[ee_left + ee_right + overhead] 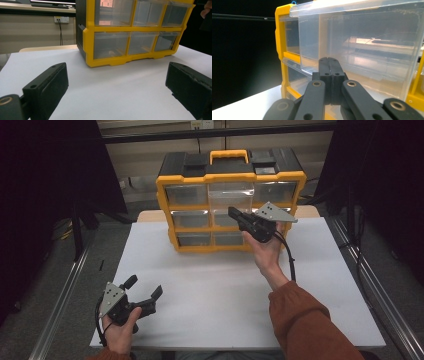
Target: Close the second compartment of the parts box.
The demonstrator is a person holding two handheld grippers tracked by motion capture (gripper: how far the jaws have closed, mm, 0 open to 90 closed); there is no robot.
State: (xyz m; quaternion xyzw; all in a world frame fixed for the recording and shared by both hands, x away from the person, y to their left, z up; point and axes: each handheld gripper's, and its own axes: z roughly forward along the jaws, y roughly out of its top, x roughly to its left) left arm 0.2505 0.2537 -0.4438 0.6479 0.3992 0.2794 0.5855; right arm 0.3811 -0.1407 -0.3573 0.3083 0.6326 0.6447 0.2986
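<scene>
Closed, empty right gripper [329,75] jaws are nudging the protruding clear drawer [230,196]; pushing squarely should seat it. Left gripper [145,292] is gaping empty.

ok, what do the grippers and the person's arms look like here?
Both grippers, left gripper and right gripper, are black with two flat jaws on linkage arms with brass-coloured pivots, a grey three-cornered plate on top, and a black trailing cable. The right arm wears a rust-orange sleeve.
</scene>
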